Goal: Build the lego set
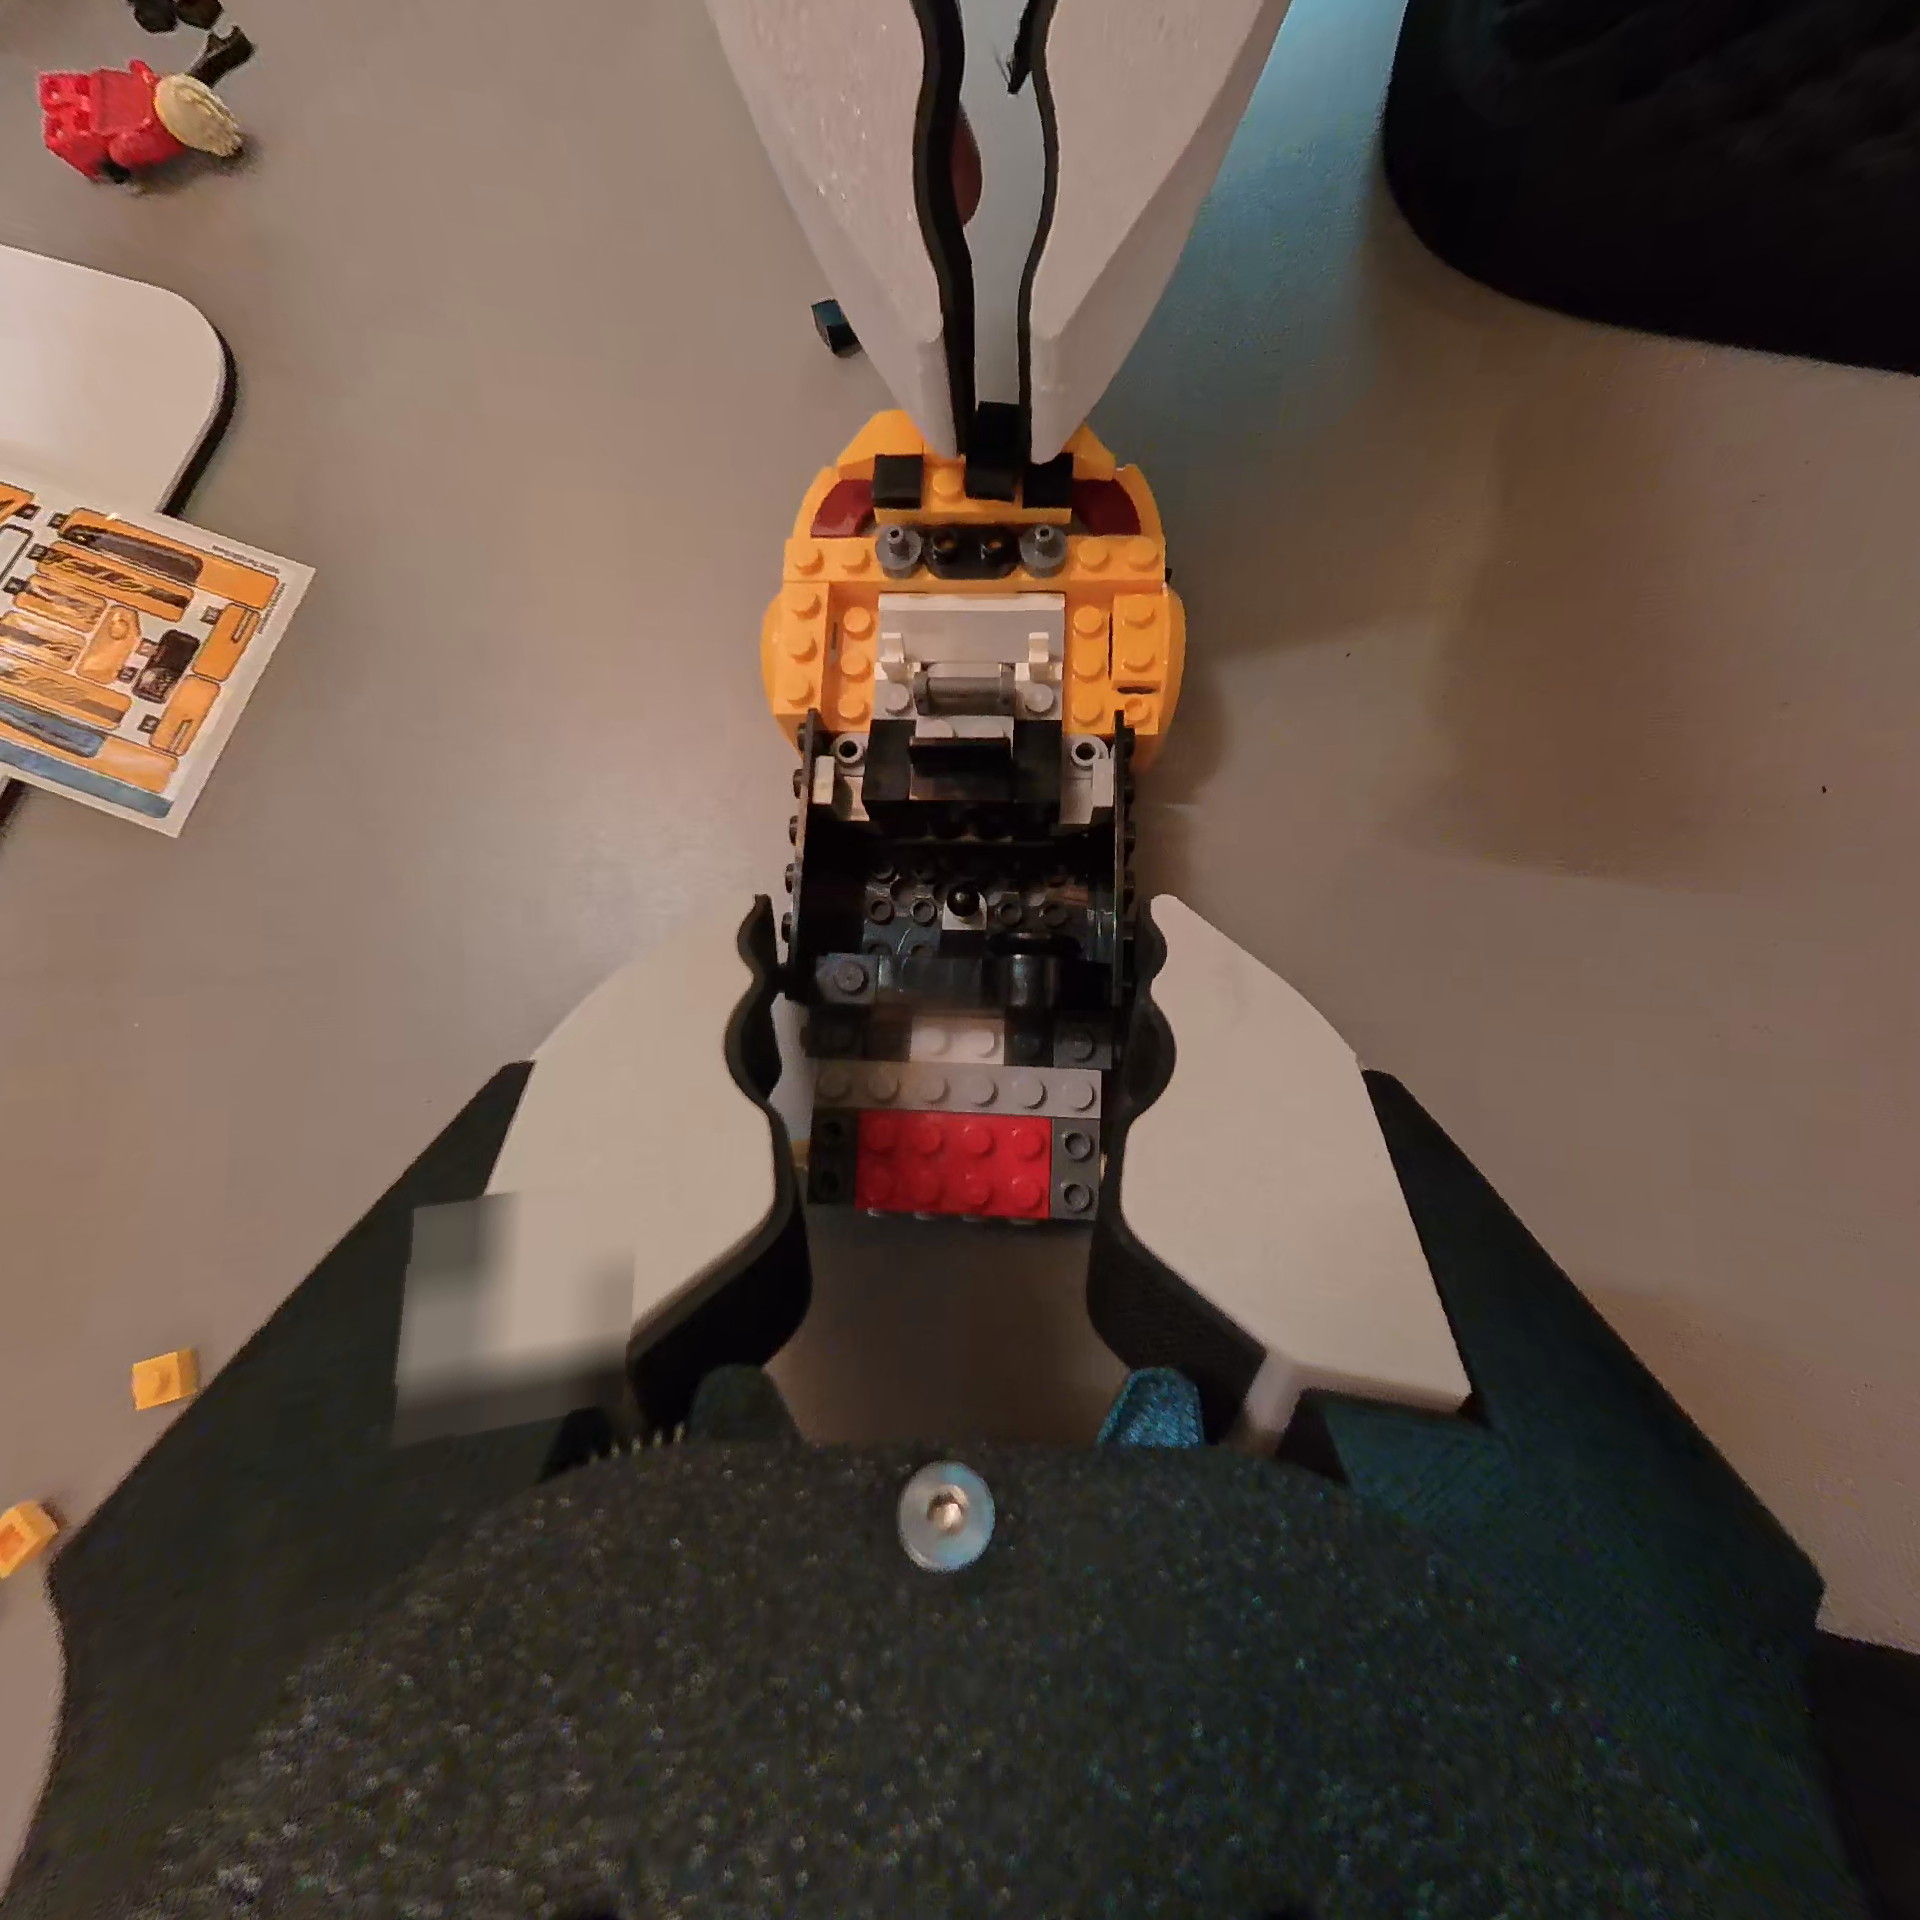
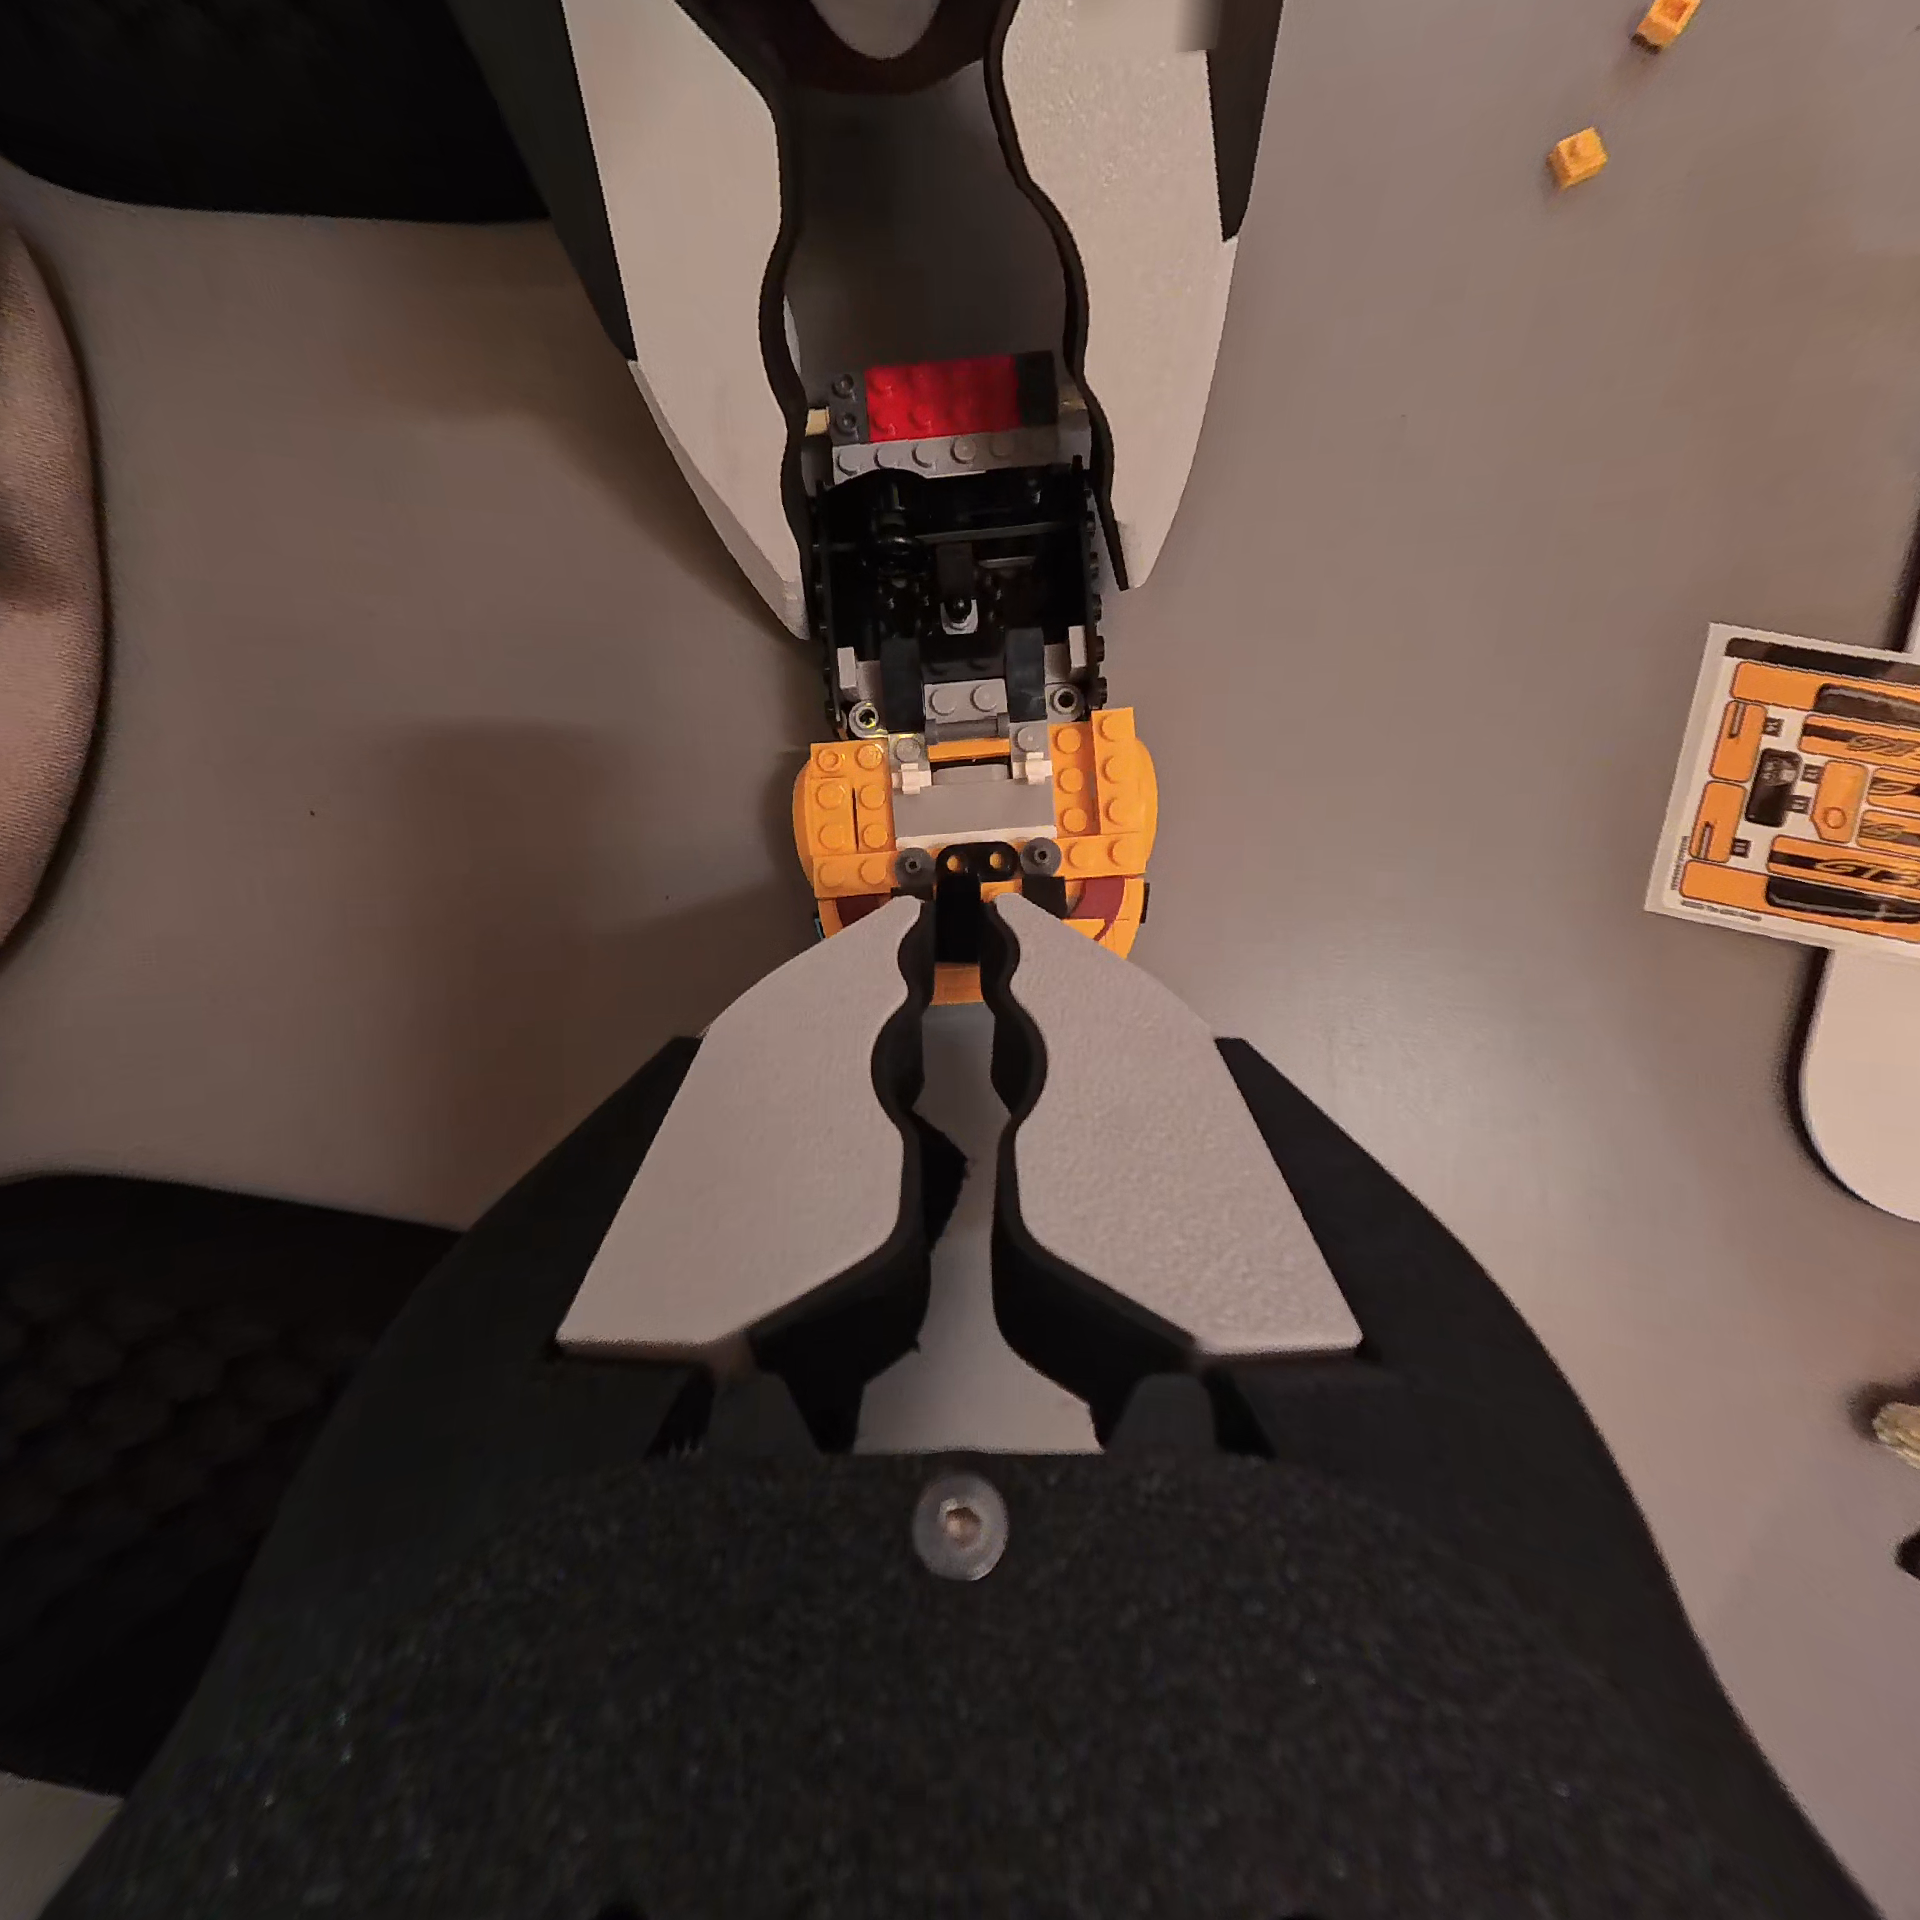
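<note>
A part-built lego car [image 1: 966,665] lies on the grey table, with an orange end, a black middle and a red plate [image 1: 961,1158] at the near end. My left gripper [image 1: 956,977] is shut on the car's black and red end, one finger on each side. My right gripper [image 2: 958,914] is shut on a small black piece [image 2: 958,920] and holds it against the car's orange end [image 2: 977,810]. In the left wrist view the right gripper [image 1: 992,436] comes in from the top. In the right wrist view the left gripper [image 2: 956,561] comes in from the top.
A sticker sheet [image 1: 125,655] lies left of the car on a white board [image 1: 94,364]; it also shows in the right wrist view [image 2: 1797,790]. A red lego part [image 1: 104,120] lies far left. Small orange pieces [image 1: 164,1377] [image 2: 1577,158] lie loose. A dark object [image 1: 1662,156] lies beyond the right side. Some 7 centimetres of space lies between my two pairs of fingers.
</note>
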`<action>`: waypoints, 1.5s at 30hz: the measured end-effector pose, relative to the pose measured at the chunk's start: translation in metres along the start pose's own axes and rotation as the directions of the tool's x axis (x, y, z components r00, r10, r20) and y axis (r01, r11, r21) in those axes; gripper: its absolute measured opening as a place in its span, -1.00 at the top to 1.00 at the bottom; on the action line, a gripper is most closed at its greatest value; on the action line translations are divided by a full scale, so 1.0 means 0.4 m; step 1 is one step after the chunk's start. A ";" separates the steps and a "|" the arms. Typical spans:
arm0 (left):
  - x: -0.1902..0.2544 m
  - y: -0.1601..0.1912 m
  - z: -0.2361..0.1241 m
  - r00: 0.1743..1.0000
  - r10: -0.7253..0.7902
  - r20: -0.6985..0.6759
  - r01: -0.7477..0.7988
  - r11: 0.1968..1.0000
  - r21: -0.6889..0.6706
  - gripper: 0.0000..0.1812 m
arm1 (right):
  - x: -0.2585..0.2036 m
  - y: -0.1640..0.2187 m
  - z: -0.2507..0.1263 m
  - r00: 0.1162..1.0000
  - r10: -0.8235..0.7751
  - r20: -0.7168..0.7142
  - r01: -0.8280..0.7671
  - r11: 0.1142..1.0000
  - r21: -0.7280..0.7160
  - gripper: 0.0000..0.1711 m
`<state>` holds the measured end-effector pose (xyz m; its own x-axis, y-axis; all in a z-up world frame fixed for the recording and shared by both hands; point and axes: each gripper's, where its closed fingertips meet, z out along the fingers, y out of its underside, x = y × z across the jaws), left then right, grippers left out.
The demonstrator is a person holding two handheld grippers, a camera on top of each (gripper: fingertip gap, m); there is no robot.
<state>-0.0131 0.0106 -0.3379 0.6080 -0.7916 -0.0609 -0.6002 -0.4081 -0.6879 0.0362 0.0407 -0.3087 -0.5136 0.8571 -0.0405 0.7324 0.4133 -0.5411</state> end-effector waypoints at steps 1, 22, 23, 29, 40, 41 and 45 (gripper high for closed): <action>0.000 0.000 0.000 1.000 0.000 0.000 0.000 1.000 0.000 0.29 | 0.000 0.000 0.000 1.000 -0.001 0.002 0.001 1.000 0.000 0.92; -0.003 -0.004 -0.014 1.000 -0.008 -0.025 0.008 1.000 0.024 0.28 | 0.001 0.000 0.000 1.000 0.012 -0.001 -0.012 1.000 0.025 0.92; -0.003 -0.004 -0.018 1.000 -0.009 -0.027 0.010 1.000 0.028 0.28 | 0.002 0.000 -0.001 1.000 0.014 -0.003 -0.014 1.000 0.024 0.92; -0.011 -0.016 -0.043 0.998 -0.035 -0.045 0.039 0.997 0.070 0.33 | 0.004 0.002 -0.011 1.000 0.015 -0.013 -0.015 1.000 0.020 0.92; -0.003 -0.033 -0.056 0.998 -0.023 -0.055 0.028 0.995 0.096 0.44 | 0.002 -0.009 0.004 1.000 0.012 -0.006 -0.012 0.999 -0.039 0.92; -0.003 -0.036 -0.057 0.998 -0.022 -0.054 0.028 0.994 0.101 0.44 | 0.002 -0.009 0.007 1.000 0.011 -0.002 -0.011 0.999 -0.051 0.92; -0.002 -0.042 -0.058 0.999 -0.020 -0.049 0.026 0.993 0.118 0.47 | 0.002 -0.013 0.010 1.000 0.014 0.014 -0.013 0.997 -0.075 0.92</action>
<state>-0.0156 0.0077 -0.3094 0.5937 -0.8046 -0.0113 -0.5190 -0.3721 -0.7695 0.0301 0.0377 -0.3093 -0.5096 0.8583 -0.0597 0.7702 0.4242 -0.4762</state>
